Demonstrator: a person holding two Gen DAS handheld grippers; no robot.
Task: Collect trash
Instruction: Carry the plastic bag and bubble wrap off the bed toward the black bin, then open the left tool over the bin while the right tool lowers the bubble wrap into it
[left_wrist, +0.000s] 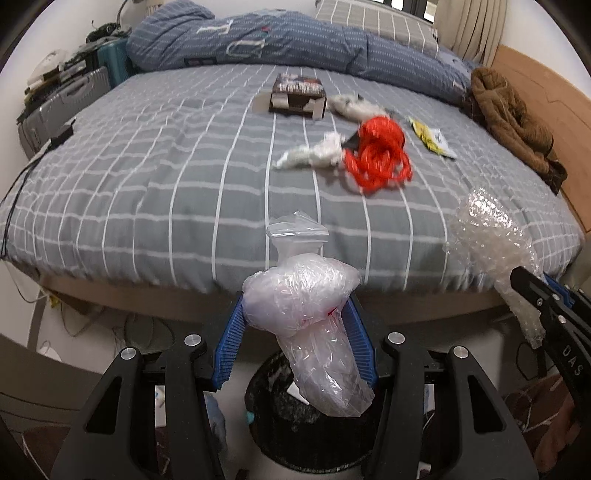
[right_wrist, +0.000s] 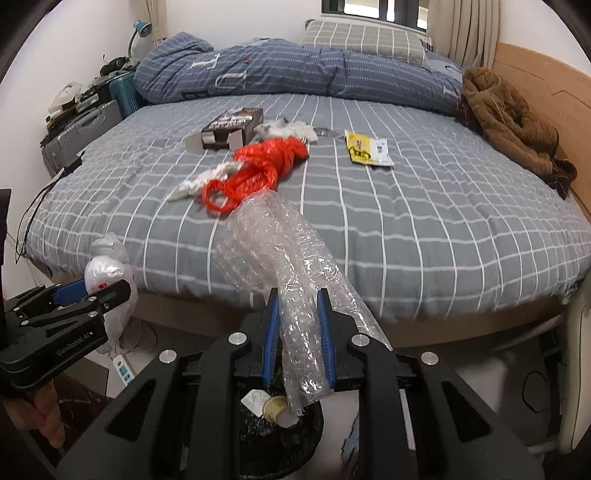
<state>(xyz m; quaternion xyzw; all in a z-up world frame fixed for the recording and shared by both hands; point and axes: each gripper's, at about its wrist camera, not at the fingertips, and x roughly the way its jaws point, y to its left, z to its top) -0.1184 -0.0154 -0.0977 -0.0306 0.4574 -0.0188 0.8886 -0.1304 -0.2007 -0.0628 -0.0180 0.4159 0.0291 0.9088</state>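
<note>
Right now your left gripper (left_wrist: 295, 328) clamps a crumpled clear plastic bag (left_wrist: 306, 325) and your right gripper (right_wrist: 297, 332) pinches a clear bubble-wrap sheet (right_wrist: 280, 258) above the black bin (right_wrist: 280, 443)

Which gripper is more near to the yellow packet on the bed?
Right. The right gripper, shut on bubble wrap, hangs nearer the yellow packet; the left gripper, clamping a clear plastic bag, hangs farther left.

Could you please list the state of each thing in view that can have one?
left hand-held gripper: shut on the clear plastic bag
right hand-held gripper: shut on the bubble wrap
trash bin: open, trash inside
paper cup: lying in the bin
cardboard box: end flap open
red net bag: crumpled on the bed
</note>
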